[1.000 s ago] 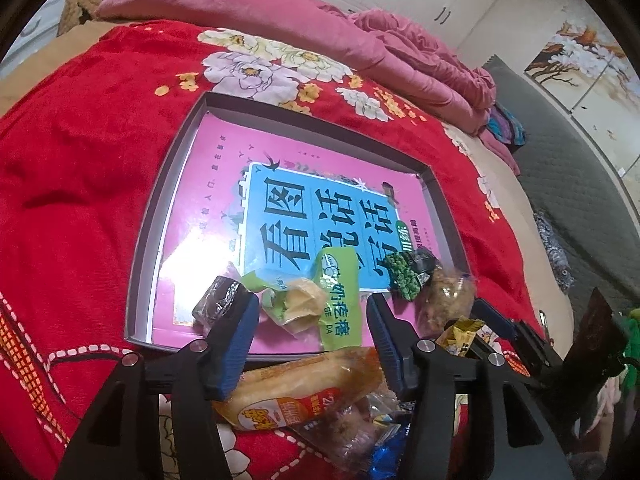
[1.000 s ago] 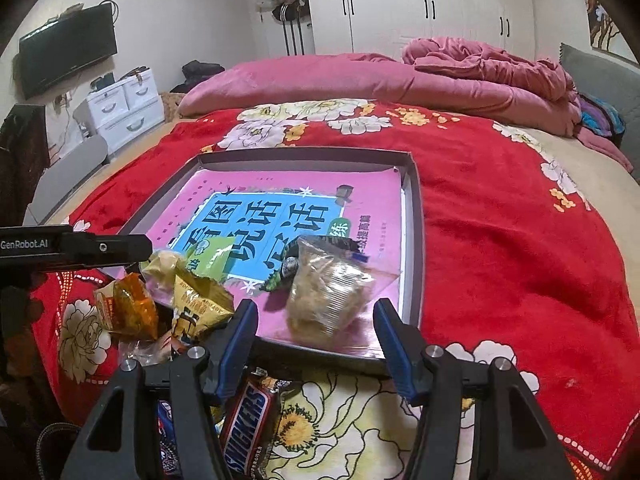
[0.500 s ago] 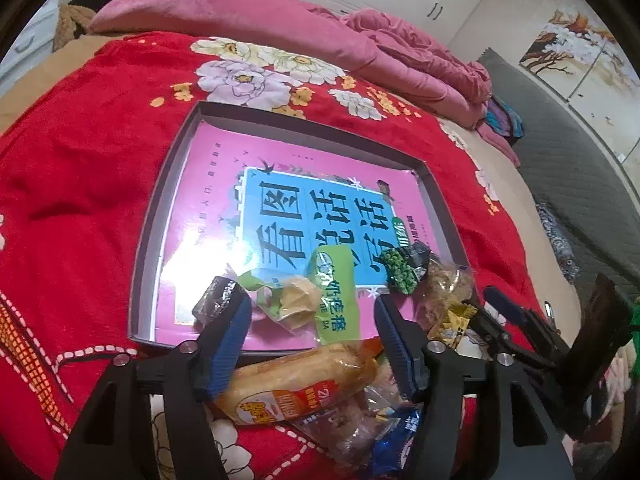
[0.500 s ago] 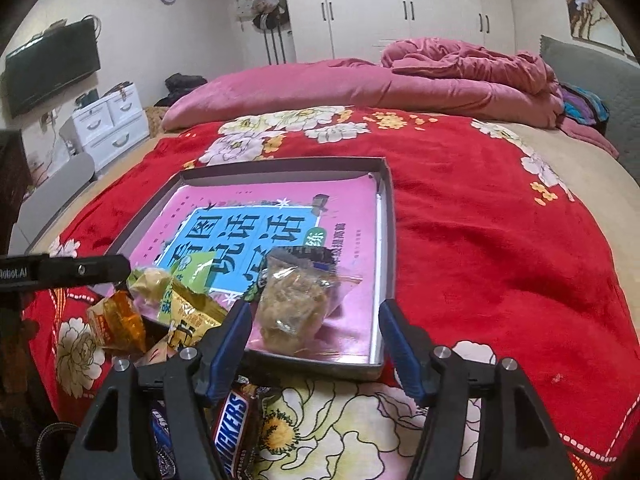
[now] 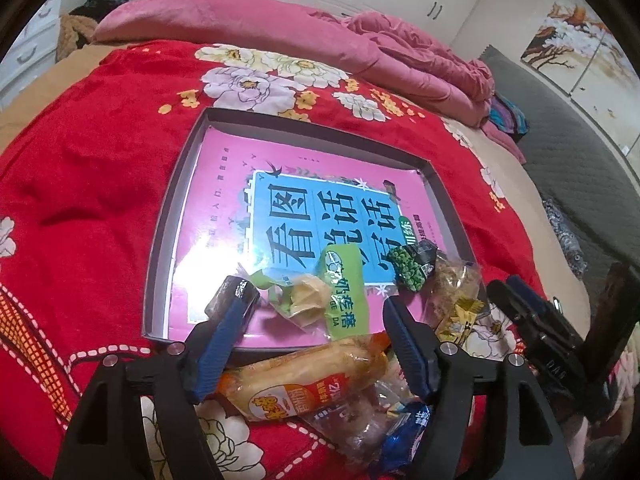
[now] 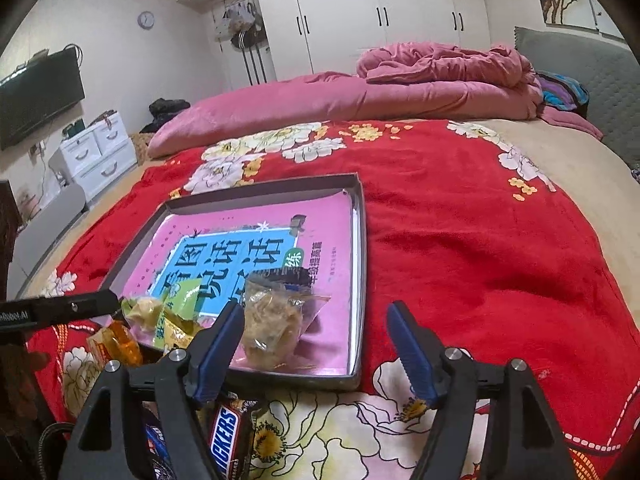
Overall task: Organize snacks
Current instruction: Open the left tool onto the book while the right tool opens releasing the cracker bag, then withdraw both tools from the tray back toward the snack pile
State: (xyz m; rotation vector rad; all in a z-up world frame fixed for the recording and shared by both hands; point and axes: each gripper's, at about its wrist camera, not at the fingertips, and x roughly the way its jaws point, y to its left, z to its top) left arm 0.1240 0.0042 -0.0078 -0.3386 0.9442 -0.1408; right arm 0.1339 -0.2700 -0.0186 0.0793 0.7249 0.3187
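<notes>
Nearest to us, the left gripper (image 5: 316, 320) stands with its jaws spread and nothing pressed between them; they have just been opening. Below it on the red blanket (image 5: 80, 184) lie a long bread packet (image 5: 304, 380) and a blue wrapper (image 5: 404, 432), outside the tray. The right gripper (image 6: 314, 342) is likewise parted and empty, its jaws also just opened, with a Snickers bar (image 6: 228, 436) on the blanket beneath its left finger.

Just beyond, we find the shallow grey tray (image 6: 360, 240), a pink book (image 5: 224, 184) lining its floor. Along its near edge rest 4 items we can make out: a clear bag of brown snacks (image 6: 272, 324), a green sachet (image 5: 344, 288), a pea packet (image 5: 408, 268) and a dark wrapped piece (image 5: 232, 292).

We judge both hands are between placements: 2 deliveries appear made, loose snacks remain. The next move calls for lowering onto a packet outside the tray and closing squarely across it. Farther off lies a pink quilt (image 6: 400, 88).
</notes>
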